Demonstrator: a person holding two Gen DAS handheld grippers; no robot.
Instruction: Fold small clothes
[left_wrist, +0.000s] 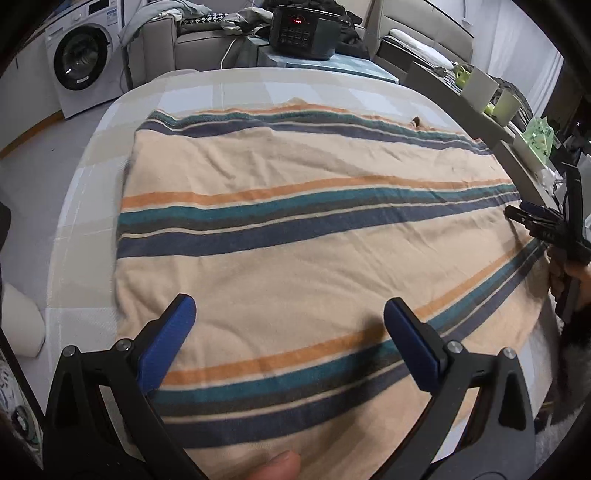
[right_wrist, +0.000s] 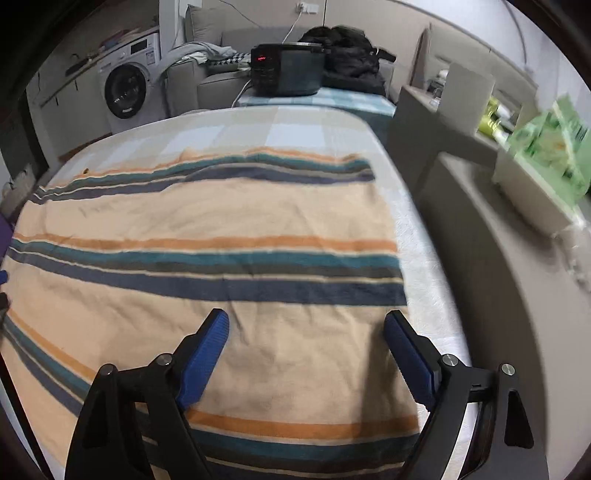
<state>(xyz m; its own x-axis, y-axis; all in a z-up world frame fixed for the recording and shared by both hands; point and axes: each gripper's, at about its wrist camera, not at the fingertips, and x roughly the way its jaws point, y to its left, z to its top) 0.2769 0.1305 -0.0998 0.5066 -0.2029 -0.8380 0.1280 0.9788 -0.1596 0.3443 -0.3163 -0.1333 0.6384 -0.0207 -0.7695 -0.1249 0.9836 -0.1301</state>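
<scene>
A peach garment (left_wrist: 295, 236) with orange, teal and navy stripes lies spread flat across the checked table cloth (left_wrist: 229, 85). It also fills the right wrist view (right_wrist: 207, 218). My left gripper (left_wrist: 290, 306) hovers over its near part, jaws wide apart, nothing between the blue pads (left_wrist: 168, 339). My right gripper (right_wrist: 306, 321) stands open above the garment's right near part, close to its right edge. The right gripper also shows at the right rim of the left wrist view (left_wrist: 532, 218), held by a hand. A fingertip (left_wrist: 277, 467) peeks in at the bottom.
A dark cooker (right_wrist: 286, 68) with a red display sits on a small table behind. A washing machine (left_wrist: 83, 62) stands at the back left. A grey counter (right_wrist: 491, 229) with a white bin (right_wrist: 535, 192) and green packs runs along the right.
</scene>
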